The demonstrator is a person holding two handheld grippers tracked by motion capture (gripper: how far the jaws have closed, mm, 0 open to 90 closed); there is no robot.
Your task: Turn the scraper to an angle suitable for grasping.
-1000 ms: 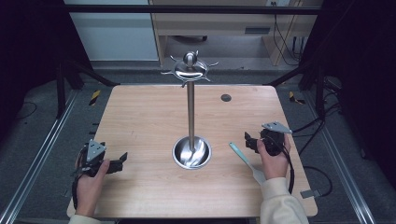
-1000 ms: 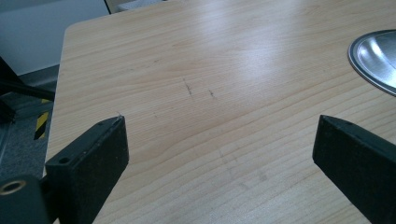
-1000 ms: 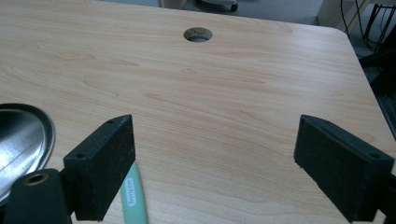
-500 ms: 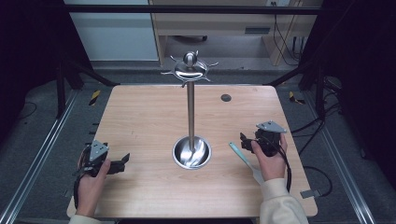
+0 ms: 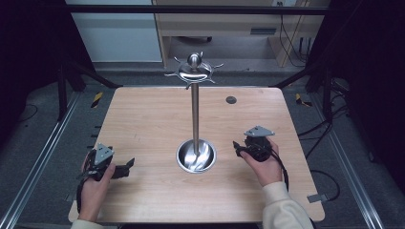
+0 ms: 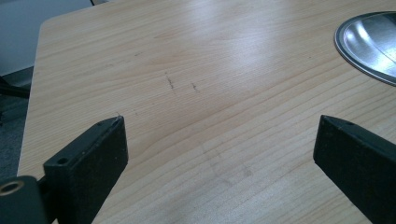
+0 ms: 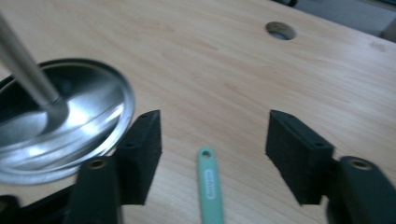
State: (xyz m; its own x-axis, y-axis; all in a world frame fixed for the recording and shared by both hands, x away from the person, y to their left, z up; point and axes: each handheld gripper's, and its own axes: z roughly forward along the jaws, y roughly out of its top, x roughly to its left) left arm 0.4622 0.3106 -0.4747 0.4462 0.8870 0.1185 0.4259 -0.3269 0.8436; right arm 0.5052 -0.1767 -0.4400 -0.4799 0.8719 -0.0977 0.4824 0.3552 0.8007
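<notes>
The right tongs point(image 7: 215, 140) are seen low in the right gripper view with the jaws apart; they have just been closing, and a green handle point(image 7: 209, 184) lies on the table between them, touched by neither pad. The handle runs from the bottom edge of that frame up to a rounded tip with a small hole, midway between the two black jaws. In the high view the right tongs point(image 5: 237, 148) are placed right of centre, held in the person's right hand point(image 5: 265, 164), with the jaws pointed toward the middle of the frame.

The left tongs point(image 6: 219, 149) are held wide apart in the left gripper view, with nothing but bare wood between the jaws. In the high view the left tongs point(image 5: 128, 165) are found at the lower left, gripped by the left hand point(image 5: 95, 183).

A metal stand point(image 5: 195, 114) is set at the centre of the table point(image 5: 143, 119); its round dish-shaped base point(image 7: 70, 135) is seen at the left of the right gripper view, just beside the left-hand jaw, and at the upper right edge of the left gripper view. The stand's hooked top point(image 5: 194, 71) is shown at the upper middle of the high view. A small round hole point(image 5: 231, 99) is cut in the table toward the upper right.
</notes>
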